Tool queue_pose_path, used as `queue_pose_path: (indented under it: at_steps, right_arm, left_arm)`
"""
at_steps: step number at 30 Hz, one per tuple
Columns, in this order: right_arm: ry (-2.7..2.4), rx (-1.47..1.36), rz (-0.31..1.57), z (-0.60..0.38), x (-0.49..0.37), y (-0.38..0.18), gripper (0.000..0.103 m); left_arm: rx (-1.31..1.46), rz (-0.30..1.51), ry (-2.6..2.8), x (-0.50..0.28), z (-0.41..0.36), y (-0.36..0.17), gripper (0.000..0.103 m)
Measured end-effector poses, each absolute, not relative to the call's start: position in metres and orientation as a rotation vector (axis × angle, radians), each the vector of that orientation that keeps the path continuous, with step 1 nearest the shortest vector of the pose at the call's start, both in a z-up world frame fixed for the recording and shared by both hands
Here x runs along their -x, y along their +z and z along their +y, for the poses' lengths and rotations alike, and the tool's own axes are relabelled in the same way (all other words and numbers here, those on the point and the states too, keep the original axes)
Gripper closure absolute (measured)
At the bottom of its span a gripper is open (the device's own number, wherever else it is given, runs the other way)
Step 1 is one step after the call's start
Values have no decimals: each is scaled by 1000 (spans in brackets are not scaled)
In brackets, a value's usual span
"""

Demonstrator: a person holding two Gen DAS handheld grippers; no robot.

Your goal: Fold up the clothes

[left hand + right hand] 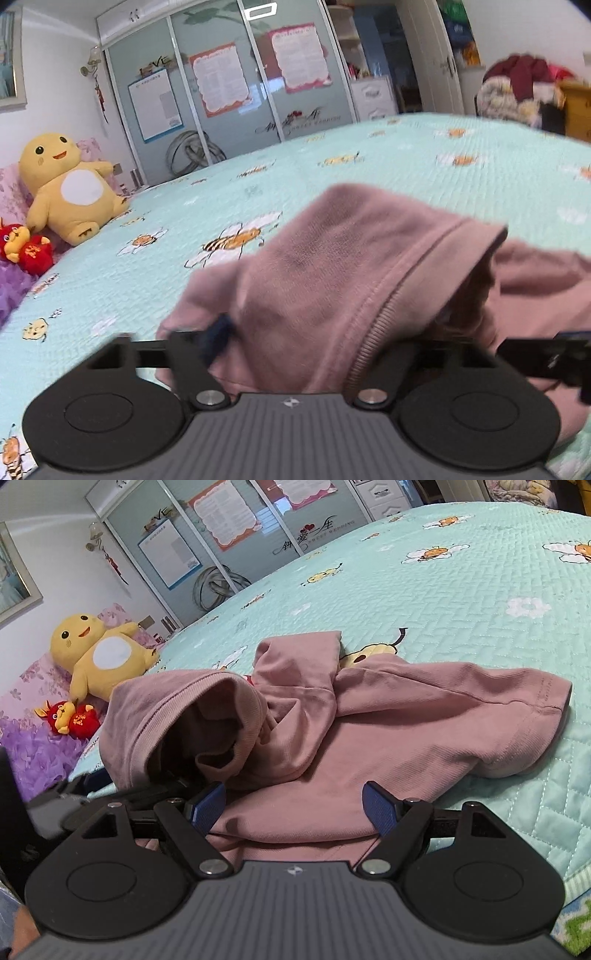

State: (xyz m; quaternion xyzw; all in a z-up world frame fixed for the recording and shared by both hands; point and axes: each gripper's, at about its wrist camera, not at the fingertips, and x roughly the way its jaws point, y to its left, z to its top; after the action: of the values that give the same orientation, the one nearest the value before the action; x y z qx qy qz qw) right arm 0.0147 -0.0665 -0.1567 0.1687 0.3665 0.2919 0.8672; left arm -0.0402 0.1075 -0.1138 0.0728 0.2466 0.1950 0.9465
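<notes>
Dusty pink on bee-print mint

The hoodie (pixel 388 716) was dusty pink; the quilted bedspread (pixel 461 602) mint with orange bees and white flowers; the plush toy (pixel 99 657) yellow, white-bellied.

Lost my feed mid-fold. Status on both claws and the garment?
Left claw buried in pink hoodie, grip unclear. Right claw open over its hem. Nothing in the way.

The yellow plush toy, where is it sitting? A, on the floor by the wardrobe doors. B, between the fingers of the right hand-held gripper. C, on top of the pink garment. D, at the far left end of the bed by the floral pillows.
D: the yellow plush toy leans against the floral pillows at the far left end of the bed, well apart from the pink garment.
</notes>
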Motion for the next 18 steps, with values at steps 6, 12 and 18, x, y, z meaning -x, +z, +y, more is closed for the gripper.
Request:
queue_pose_path:
  at_steps: [6,12,18]
  right_arm:
    - [611,-357,767,-66,-16,-157,22]
    - [596,-427,746,-72,-17,-154,22]
    - [584,-536,682,-86,-16,-151,22]
  left_arm:
    - [28,327,387,108,114,-87,87]
    - [45,374,381,155,110,-97,87]
    - [33,402,389,149,110,-105,83]
